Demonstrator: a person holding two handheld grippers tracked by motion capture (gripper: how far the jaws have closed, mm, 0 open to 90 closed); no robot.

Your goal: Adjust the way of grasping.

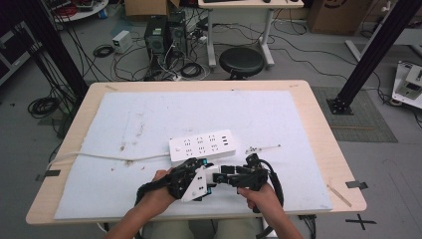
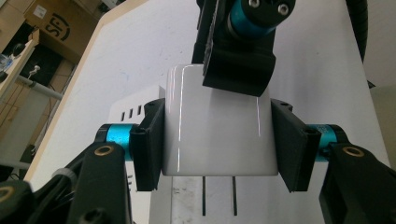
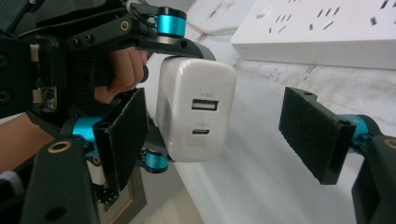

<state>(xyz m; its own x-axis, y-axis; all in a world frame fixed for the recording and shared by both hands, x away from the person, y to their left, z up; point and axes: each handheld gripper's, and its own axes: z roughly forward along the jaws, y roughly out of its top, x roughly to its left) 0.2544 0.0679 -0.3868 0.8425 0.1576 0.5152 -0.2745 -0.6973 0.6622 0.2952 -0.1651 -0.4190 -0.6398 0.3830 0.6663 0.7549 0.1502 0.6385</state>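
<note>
A workshop floor strewn with cables, a black stool [image 1: 241,61] and computer towers fills the top of the high view; below it stands a pale wooden table [image 1: 318,129] covered by a white mat [image 1: 149,119]. Near the middle of the mat lies a white power strip [image 1: 203,146], its cord [image 1: 99,157] running off to the left edge. A small thin rod-like item [image 1: 262,148] lies just right of the strip; what it is cannot be told.

At lower centre of the high view the person's two hands bring the left gripper [image 1: 191,178] and the right gripper [image 1: 230,175] close together, just in front of the strip. From there the thing between them is hidden.

The left gripper view shows it: a white charger block [image 2: 217,126], pinched on both sides by the left gripper's [image 2: 219,140] black pads, with two metal prongs [image 2: 218,196] pointing to the bottom of the frame. The right gripper [image 2: 238,46] reaches in from the top, one pad lying against the block's upper face.

The right gripper view shows the charger's [image 3: 196,112] port face, with two sockets one above the other. Here the right gripper [image 3: 219,135] stands spread: its left pad is just beside the block, its right pad well apart from it. The power strip [image 3: 322,28] sits at upper right.
</note>
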